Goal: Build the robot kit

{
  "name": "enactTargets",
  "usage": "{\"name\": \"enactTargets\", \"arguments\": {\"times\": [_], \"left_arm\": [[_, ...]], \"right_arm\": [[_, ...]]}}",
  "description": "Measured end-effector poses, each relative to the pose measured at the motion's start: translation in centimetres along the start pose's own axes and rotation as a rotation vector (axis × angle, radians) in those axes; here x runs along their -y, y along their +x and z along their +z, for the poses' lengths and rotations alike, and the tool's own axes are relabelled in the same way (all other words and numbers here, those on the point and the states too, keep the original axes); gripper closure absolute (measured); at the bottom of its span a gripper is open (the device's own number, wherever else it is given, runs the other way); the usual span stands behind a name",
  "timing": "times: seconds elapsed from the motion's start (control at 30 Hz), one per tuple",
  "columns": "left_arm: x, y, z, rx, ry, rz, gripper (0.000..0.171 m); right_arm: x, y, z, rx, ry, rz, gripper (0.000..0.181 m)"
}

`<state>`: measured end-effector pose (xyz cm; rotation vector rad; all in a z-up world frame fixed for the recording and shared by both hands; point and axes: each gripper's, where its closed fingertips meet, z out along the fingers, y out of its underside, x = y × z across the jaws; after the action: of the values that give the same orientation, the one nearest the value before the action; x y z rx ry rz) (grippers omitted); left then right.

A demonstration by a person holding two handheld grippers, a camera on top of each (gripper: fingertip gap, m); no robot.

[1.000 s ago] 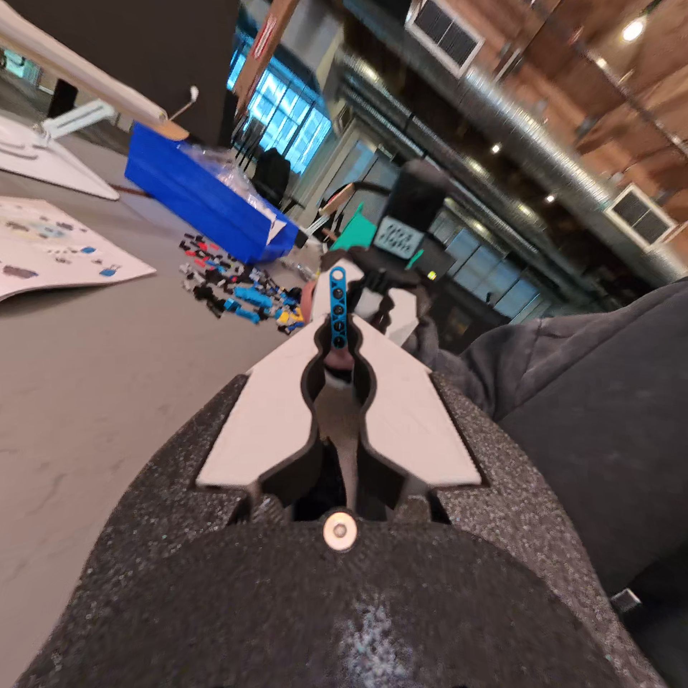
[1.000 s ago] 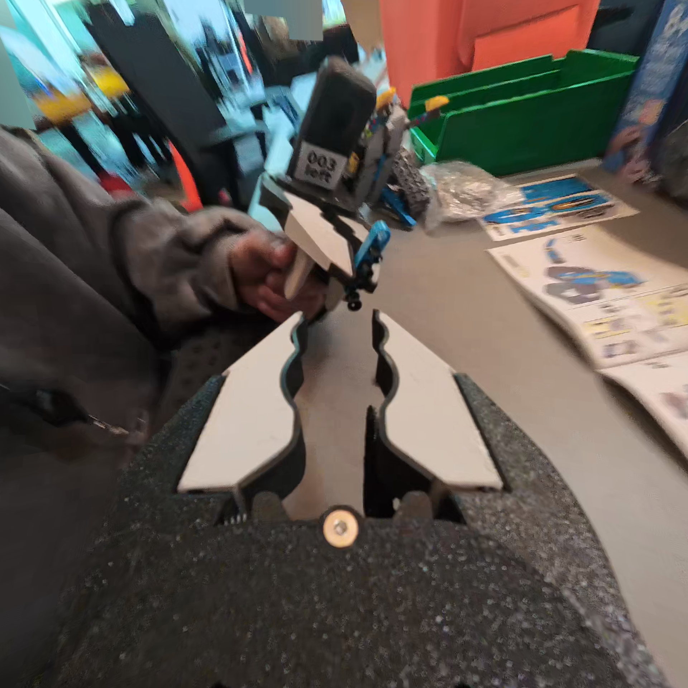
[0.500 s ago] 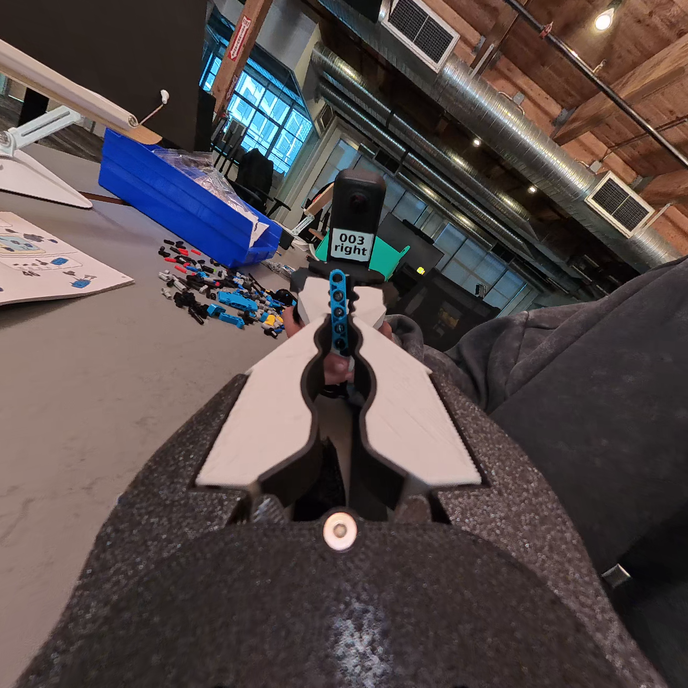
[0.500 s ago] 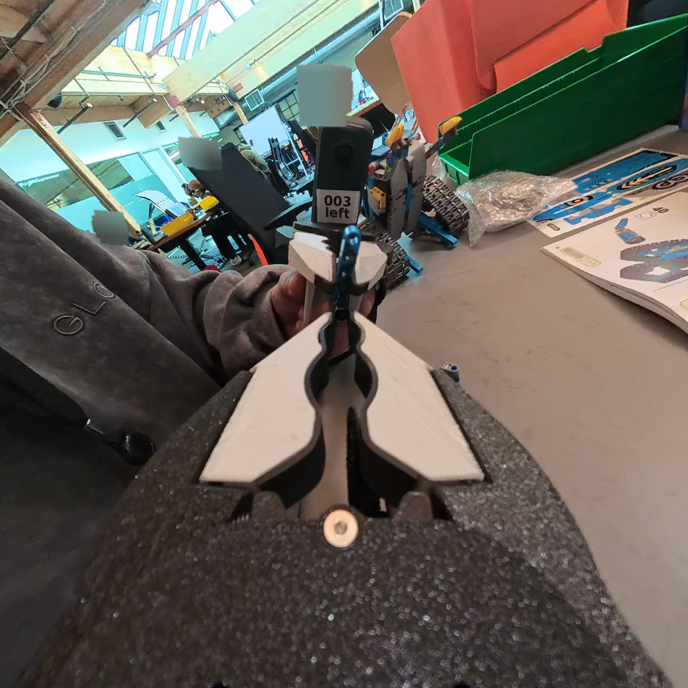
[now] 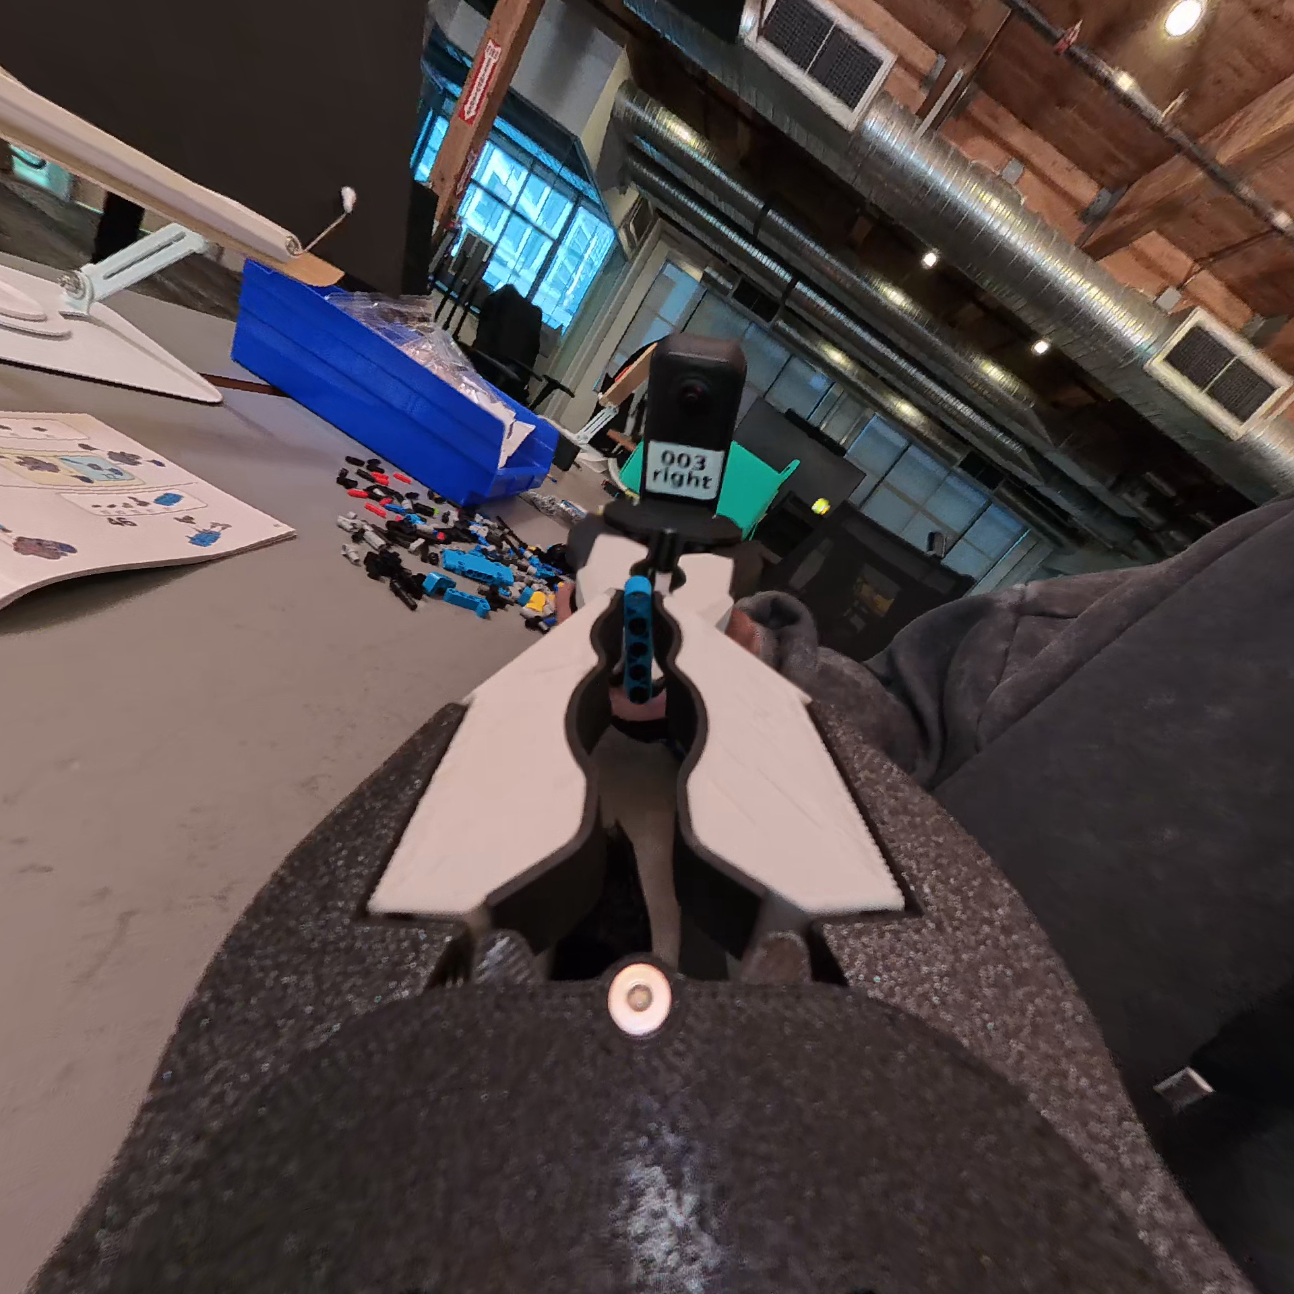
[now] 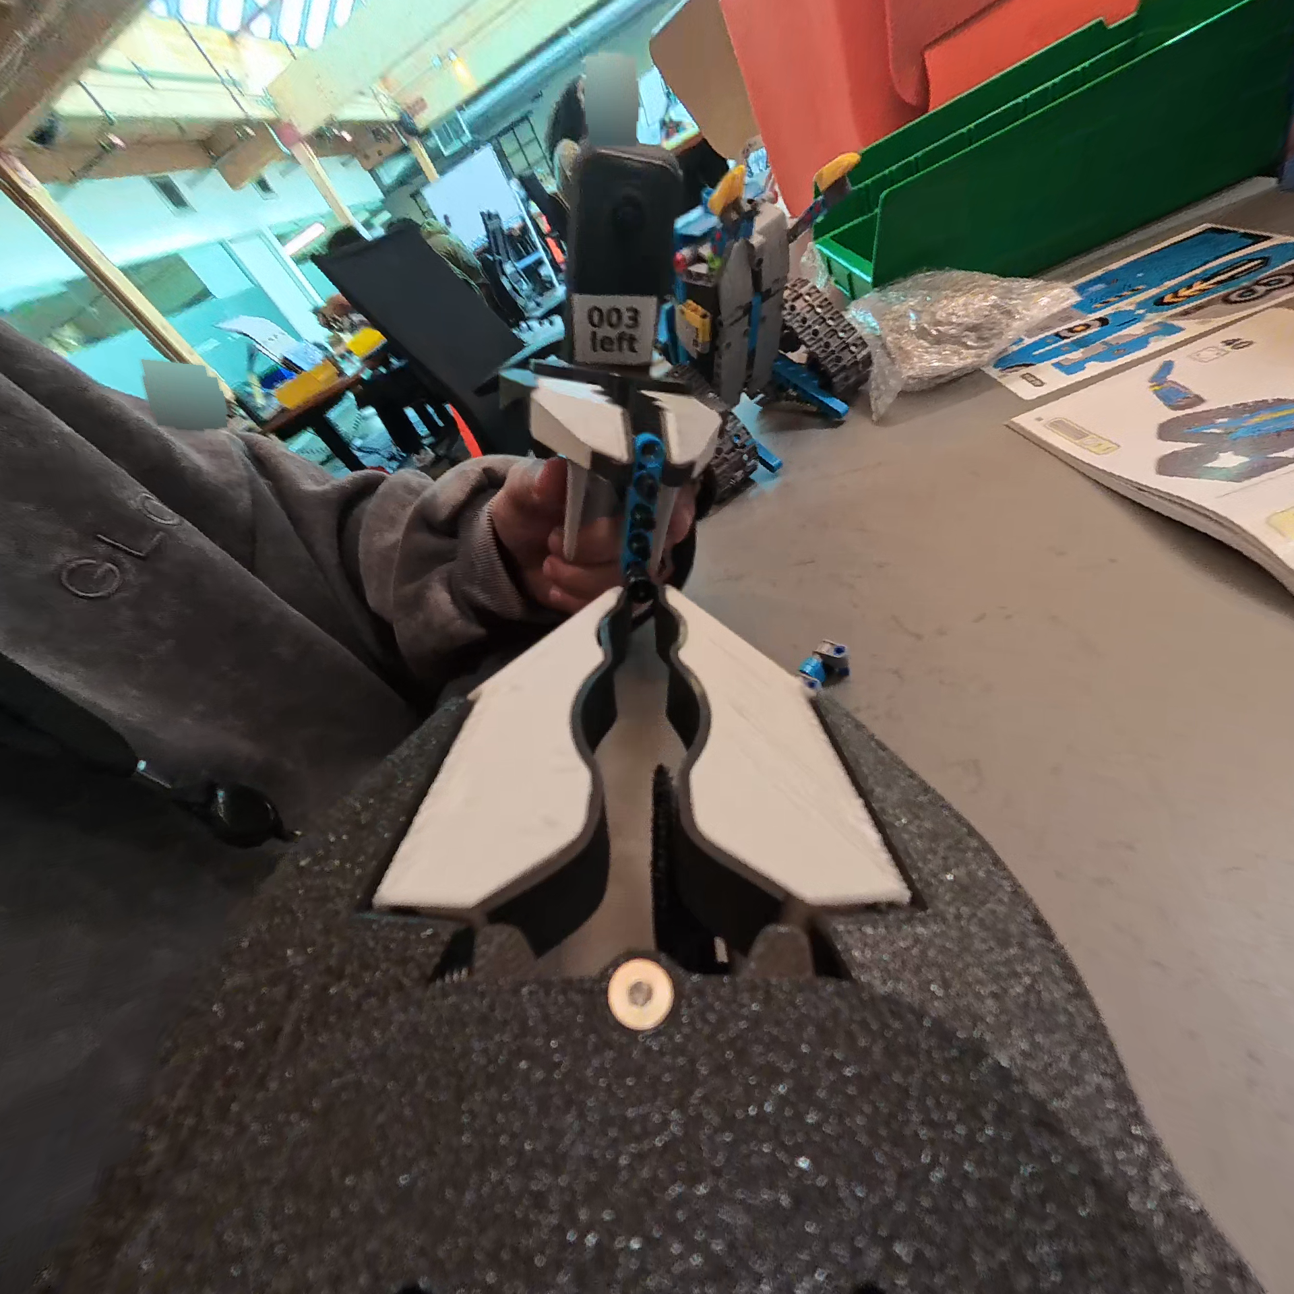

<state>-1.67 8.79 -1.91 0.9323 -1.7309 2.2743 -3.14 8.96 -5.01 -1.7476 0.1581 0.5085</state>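
Between both fingertips, the left hand-held gripper [image 5: 637,634] clamps a blue beam [image 5: 636,655]; the right hand-held gripper [image 6: 638,602] pinches its black pin [image 6: 638,588].

Bright daylight, wide-angle edge distortion, slightly blurred background

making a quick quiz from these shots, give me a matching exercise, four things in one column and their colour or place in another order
Things:
1. bin
2. bin
3. beam
4. loose pile of small parts

Descriptions:
A. green, beside the crumpled plastic bag
B. on the table in front of the blue bin
C. blue, by the booklet
D. light blue with holes, gripped in the left gripper

Pairs: 1-C, 2-A, 3-D, 4-B
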Motion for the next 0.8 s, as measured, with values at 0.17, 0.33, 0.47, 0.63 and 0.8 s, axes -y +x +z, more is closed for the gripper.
{"name": "enactTargets", "arguments": {"times": [0.17, 0.33, 0.47, 0.63, 0.8], "left_arm": [[-2.3, -2.0, -0.1, 0.235, -0.164, 0.270, 0.165], [-3.4, -1.8, 0.4, 0.253, -0.221, 0.348, 0.165], [-3.4, -1.8, 0.3, 0.235, -0.216, 0.301, 0.165], [-3.8, -1.6, 0.4, 0.198, -0.231, 0.272, 0.165], [-4.7, -1.4, 0.7, 0.175, -0.272, 0.287, 0.165]], "right_arm": [[-1.3, 6.6, -7.9, -0.464, -0.224, -0.112, 0.157], [-6.2, 13.3, -16.3, -0.798, -0.497, 0.032, 0.148], [-6.0, 14.3, -16.5, -0.705, -0.519, -0.094, 0.148], [-5.0, 15.1, -17.1, -0.453, -0.708, -0.279, 0.148], [-6.3, 15.5, -16.4, -0.192, -0.912, -0.372, 0.155]]}}
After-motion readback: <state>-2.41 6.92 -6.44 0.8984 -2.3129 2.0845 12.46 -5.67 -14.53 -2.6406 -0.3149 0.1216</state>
